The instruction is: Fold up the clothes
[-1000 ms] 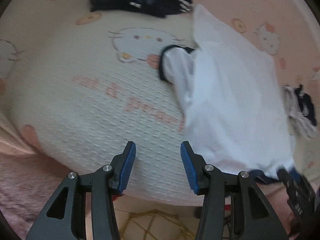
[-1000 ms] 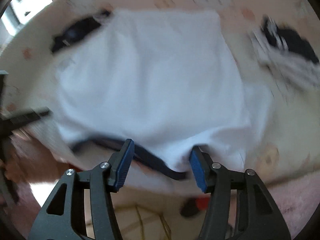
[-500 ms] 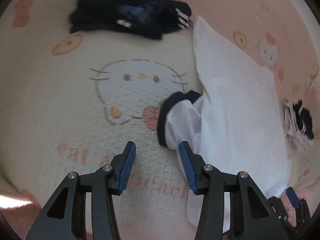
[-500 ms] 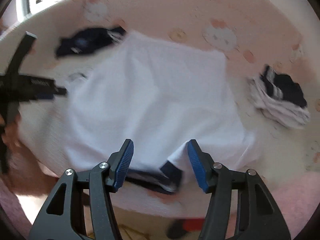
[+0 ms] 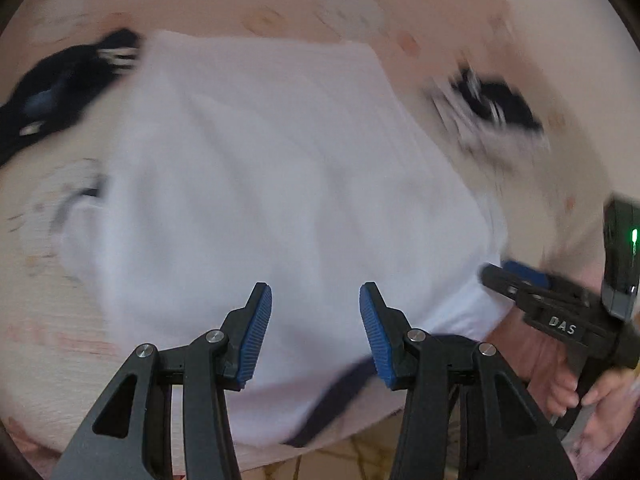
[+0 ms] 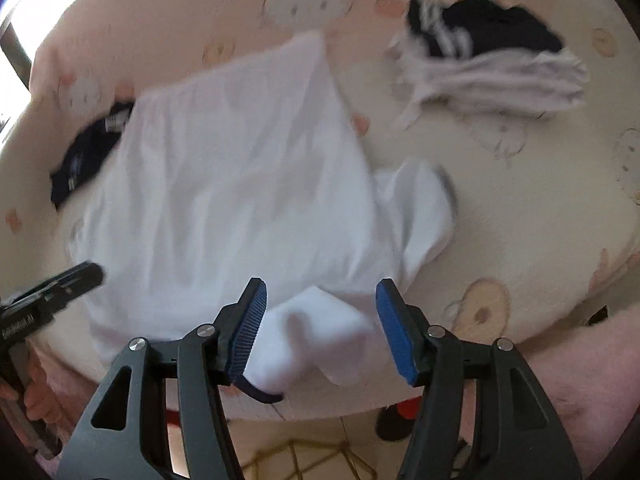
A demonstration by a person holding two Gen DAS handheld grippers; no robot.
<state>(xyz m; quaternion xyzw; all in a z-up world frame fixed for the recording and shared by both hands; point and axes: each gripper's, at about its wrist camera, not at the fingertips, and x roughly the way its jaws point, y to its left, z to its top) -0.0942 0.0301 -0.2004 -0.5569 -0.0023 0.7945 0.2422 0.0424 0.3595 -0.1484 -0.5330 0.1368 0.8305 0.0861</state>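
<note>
A white T-shirt with dark navy trim (image 5: 260, 176) lies spread on the Hello Kitty bedspread (image 5: 48, 280), its collar end at the near edge. It also shows in the right wrist view (image 6: 224, 184), with a rumpled white fold (image 6: 316, 336) between my right fingers. My left gripper (image 5: 316, 332) is open and empty above the shirt's near edge. My right gripper (image 6: 318, 324) is open around that fold, not closed on it. The right gripper also shows in the left wrist view (image 5: 516, 276). The left gripper tip shows in the right wrist view (image 6: 86, 274).
A dark navy garment (image 5: 60, 92) lies at the far left of the shirt; it also shows in the right wrist view (image 6: 88, 152). A pile of folded white and navy striped clothes (image 6: 488, 60) sits at the far right. The bed's near edge drops to a tiled floor (image 6: 304, 456).
The left gripper has swung right, from over the left sleeve to over the shirt's near middle. The right gripper has moved right along the near edge, and a white fold now sits between its fingers.
</note>
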